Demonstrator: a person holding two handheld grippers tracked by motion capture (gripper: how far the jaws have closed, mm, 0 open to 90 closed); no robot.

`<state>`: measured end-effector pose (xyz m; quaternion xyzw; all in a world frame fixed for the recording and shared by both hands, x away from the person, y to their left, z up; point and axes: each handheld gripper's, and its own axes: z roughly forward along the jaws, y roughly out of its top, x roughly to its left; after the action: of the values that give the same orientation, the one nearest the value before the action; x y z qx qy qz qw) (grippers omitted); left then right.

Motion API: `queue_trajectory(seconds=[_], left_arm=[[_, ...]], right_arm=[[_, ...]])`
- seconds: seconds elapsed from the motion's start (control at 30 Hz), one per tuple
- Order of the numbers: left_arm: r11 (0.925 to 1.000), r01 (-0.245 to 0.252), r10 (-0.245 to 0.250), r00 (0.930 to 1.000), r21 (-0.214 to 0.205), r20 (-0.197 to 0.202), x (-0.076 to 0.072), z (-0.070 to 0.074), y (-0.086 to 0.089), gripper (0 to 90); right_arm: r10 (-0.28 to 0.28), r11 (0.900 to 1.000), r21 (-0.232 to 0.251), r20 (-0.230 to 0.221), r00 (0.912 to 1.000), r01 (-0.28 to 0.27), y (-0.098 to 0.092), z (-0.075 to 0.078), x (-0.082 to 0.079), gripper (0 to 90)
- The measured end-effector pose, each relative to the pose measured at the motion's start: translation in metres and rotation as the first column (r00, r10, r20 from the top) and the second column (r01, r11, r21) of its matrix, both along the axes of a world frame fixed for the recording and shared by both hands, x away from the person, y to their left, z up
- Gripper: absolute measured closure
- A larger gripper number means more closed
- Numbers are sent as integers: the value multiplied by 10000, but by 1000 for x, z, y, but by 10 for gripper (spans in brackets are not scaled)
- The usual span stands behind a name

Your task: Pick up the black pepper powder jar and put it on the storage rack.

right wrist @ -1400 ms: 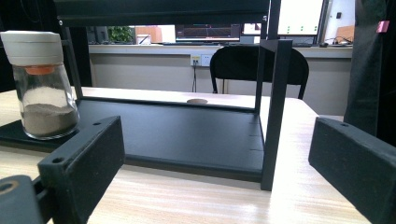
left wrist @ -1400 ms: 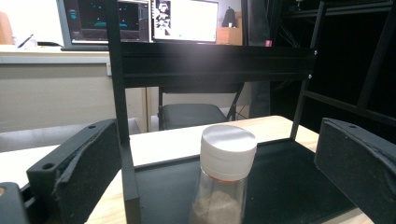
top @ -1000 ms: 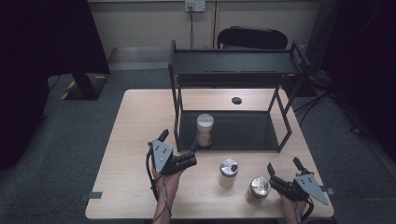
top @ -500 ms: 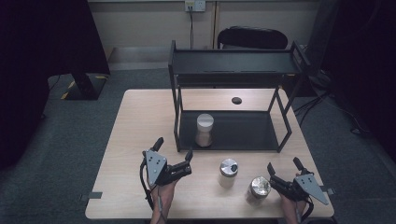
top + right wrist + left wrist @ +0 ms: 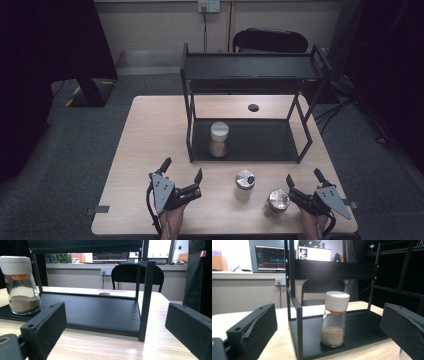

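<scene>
Both tools, left tool (image 5: 181,171) and right tool (image 5: 303,180), rest open and empty on the bench (image 5: 150,135). The nearest jar (image 5: 275,203), just beside the right tool, looks like rigid, slippery, breakable glass; grip its body below the lid.

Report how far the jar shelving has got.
Done: one white-lidded jar stands on the rack's lower shelf. In hand: nothing; left gripper and right gripper are open. Left: two metal-lidded jars on the table.

White-capped glass jar (image 5: 334,319) of brown powder, upright on black rack's lower shelf (image 5: 362,327), left end
</scene>
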<state>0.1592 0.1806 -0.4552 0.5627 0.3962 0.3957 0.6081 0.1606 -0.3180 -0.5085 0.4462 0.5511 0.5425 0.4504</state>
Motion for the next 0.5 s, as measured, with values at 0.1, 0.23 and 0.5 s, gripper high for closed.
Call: queue_trajectory(seconds=[0.1,0.23,0.5], left_arm=[[10000,-27,27,10000,-40,-36,-1,-6,-1,3],[9998,-60,59,9999,176,99,-1,-16,-4,2],[9994,-303,303,9995,137,-13,-4,-41,-11,2]], right_arm=[[11,10000,-12,10,10000,-11,0,0,0,27],[4,10000,-4,22,10000,-4,0,0,0,27],[-12,10000,5,42,10000,12,0,-1,-1,27]])
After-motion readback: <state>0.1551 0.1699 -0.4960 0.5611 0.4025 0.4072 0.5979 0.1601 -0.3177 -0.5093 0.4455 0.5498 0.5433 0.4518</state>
